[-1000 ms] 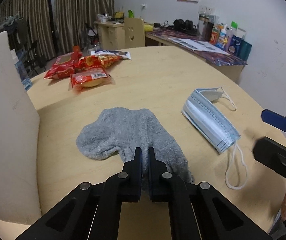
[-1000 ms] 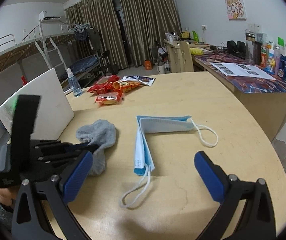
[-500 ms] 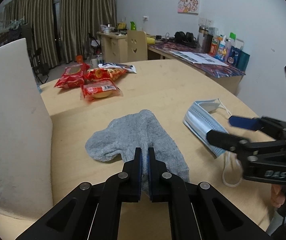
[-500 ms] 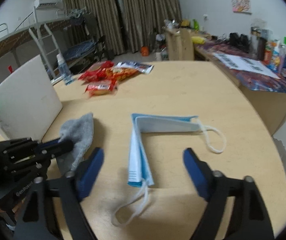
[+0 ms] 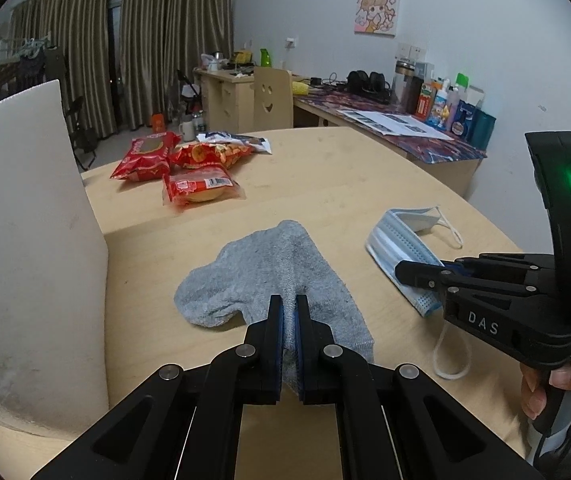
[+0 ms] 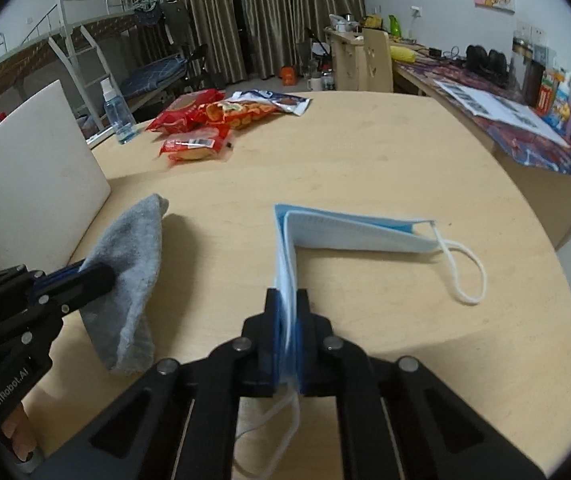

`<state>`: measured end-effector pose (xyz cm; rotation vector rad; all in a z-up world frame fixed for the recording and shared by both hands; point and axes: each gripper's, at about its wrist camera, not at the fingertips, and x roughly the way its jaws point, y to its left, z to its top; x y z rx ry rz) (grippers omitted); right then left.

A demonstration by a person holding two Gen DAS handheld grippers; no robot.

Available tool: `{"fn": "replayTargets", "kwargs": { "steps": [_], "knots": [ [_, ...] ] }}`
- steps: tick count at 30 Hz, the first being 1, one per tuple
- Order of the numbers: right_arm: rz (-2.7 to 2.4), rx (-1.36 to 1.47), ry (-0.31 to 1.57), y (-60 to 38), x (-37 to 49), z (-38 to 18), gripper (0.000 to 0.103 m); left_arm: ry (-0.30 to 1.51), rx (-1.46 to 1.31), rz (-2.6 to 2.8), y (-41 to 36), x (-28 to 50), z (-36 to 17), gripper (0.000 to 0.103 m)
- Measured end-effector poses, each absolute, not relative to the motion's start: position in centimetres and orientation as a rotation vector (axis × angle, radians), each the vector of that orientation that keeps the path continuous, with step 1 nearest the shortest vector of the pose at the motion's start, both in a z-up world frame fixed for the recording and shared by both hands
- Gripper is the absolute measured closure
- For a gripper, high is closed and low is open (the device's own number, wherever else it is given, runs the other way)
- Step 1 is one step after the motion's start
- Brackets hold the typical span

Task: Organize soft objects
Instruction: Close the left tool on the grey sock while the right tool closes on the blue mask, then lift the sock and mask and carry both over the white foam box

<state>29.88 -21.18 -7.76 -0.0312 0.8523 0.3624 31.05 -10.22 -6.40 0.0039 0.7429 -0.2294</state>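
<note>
My left gripper (image 5: 289,308) is shut on a grey sock (image 5: 261,272) and holds its near end lifted off the round wooden table (image 5: 325,176); the sock's far end trails on the table. The sock also shows in the right wrist view (image 6: 133,256), hanging from the left gripper (image 6: 97,276). My right gripper (image 6: 287,300) is shut on the near end of a folded blue surgical mask (image 6: 349,228), whose far half lies on the table. In the left wrist view the right gripper (image 5: 405,272) sits at the mask (image 5: 397,240).
A white board (image 5: 25,240) stands upright at the left. Red snack packets (image 5: 189,168) lie at the table's far side, with a clear spray bottle (image 6: 119,116) near them. A cluttered desk (image 5: 397,132) runs along the right wall.
My right gripper moved in over the mask and shut on its near end. My left gripper lifted the sock's near end higher and drew it slightly back.
</note>
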Motion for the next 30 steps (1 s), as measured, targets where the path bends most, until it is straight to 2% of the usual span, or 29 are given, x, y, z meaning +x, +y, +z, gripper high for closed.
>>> {"fn": "replayTargets", "kwargs": {
  "steps": [14,30],
  "knots": [
    [0.396,0.072,0.724,-22.4,26.6,-3.9,0.096,0.694,-0.017,-0.274,-10.1,29.5,-4.9,0.098],
    [0.385,0.066,0.47,-22.2,17.1,3.4,0.095,0.507,0.013,-0.33,-9.6,20.9,3.0,0.098]
  ]
}}
